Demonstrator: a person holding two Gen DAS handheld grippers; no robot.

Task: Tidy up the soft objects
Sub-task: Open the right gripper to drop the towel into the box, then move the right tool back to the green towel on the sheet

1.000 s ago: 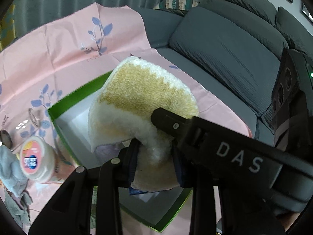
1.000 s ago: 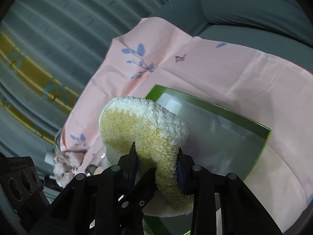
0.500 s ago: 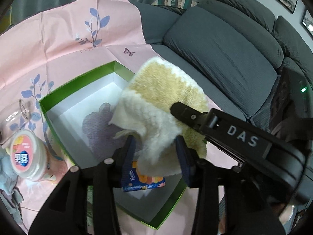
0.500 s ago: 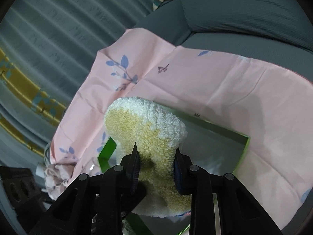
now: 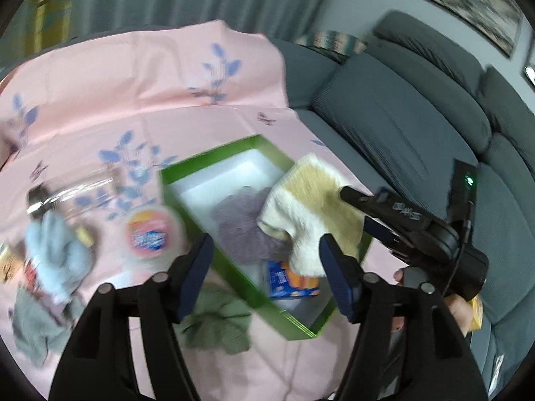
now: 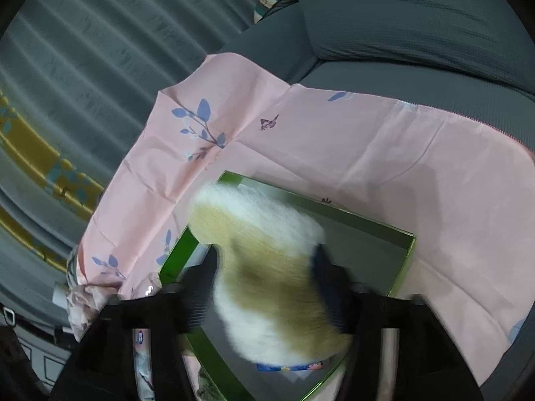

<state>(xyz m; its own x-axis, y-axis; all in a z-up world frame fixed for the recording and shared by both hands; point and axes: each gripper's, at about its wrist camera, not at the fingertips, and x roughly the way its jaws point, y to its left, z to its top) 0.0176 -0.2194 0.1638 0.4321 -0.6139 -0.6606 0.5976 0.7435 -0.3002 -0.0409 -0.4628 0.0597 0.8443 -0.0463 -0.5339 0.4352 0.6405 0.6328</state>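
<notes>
On the left a blue cloth (image 5: 55, 250) and grey cloth (image 5: 217, 320) wait on the pink sheet (image 5: 133, 93); the left gripper (image 5: 264, 274) has just let go, fingers spread; the fluffy pad (image 5: 311, 214) hangs over the green box (image 5: 234, 274), pinched by the right gripper (image 6: 264, 284); placement looks imminent.

The left gripper (image 5: 265, 275) is matte black with dark blue finger pads (image 5: 196, 269) and silver screws, while the right gripper (image 5: 414, 230) carries white lettering, a green light, a black cable and bare fingers behind.
</notes>
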